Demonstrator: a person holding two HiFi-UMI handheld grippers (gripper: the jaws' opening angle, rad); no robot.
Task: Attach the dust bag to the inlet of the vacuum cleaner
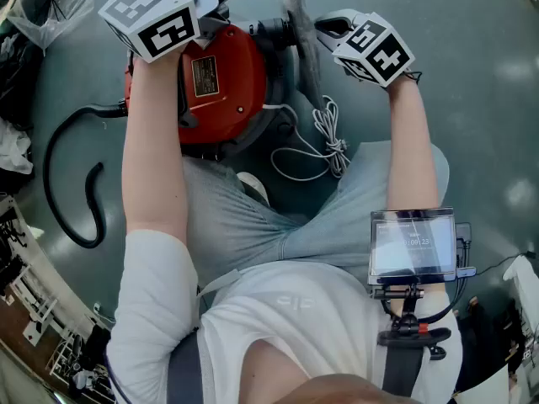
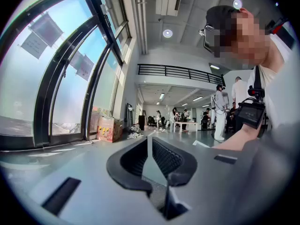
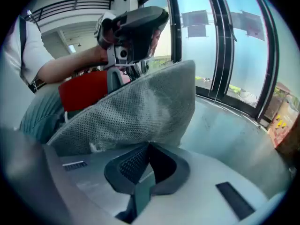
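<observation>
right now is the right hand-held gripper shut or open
Shut: the right hand-held gripper pinches the grey dust bag between closed jaws.

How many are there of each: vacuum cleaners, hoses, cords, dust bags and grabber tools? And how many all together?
red vacuum cleaner: 1
black hose: 1
white cord: 1
grey dust bag: 1
grippers: 2, the left gripper and the right gripper
Total: 6

The grey floor (image 1: 488,99) before me carried the red vacuum cleaner (image 1: 223,82). A black hose (image 1: 59,175) curled left of the vacuum cleaner, and a white cord (image 1: 324,146) lay bundled at its right.
</observation>
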